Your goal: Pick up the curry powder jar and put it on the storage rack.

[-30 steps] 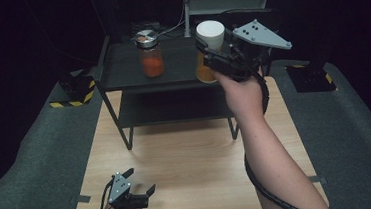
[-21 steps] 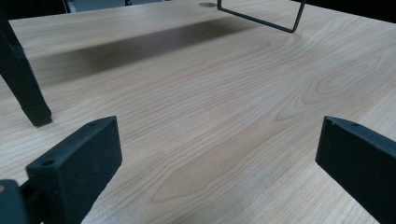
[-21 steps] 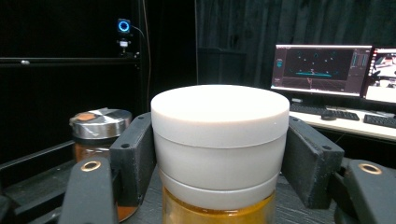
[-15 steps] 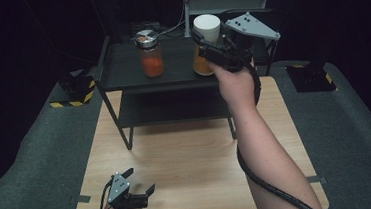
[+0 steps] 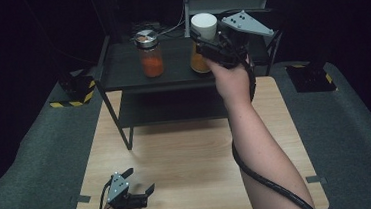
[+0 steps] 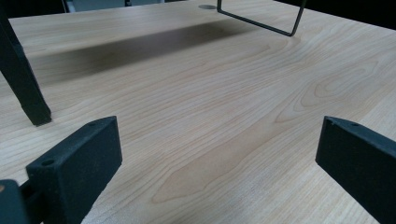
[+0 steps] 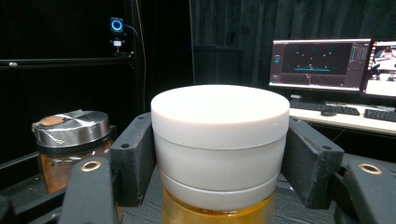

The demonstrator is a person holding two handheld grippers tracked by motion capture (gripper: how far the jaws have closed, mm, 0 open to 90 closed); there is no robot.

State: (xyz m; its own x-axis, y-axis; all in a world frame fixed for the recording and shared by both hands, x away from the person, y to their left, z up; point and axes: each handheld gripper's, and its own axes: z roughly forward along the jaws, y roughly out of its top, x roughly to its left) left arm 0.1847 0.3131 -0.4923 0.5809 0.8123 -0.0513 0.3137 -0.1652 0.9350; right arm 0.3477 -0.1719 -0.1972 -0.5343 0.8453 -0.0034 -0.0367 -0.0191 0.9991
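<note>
White-lidded jar (image 7: 219, 154) stands on the black shelf (image 5: 121, 72) beside a metal-lidded jar (image 5: 149, 57) — the right gripper (image 5: 214, 49) clamps its lid, probably to steady or lift it. Left gripper (image 5: 130, 194) rests spread and empty on the wooden table (image 5: 187, 149) — seemingly idle.

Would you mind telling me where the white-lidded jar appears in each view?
High view: white-lidded jar top centre on the black shelf, in the right gripper.
Left gripper view: not in it.
Right gripper view: centre, between the jaws.
Shared landmark: foil-lidded jar.
</note>
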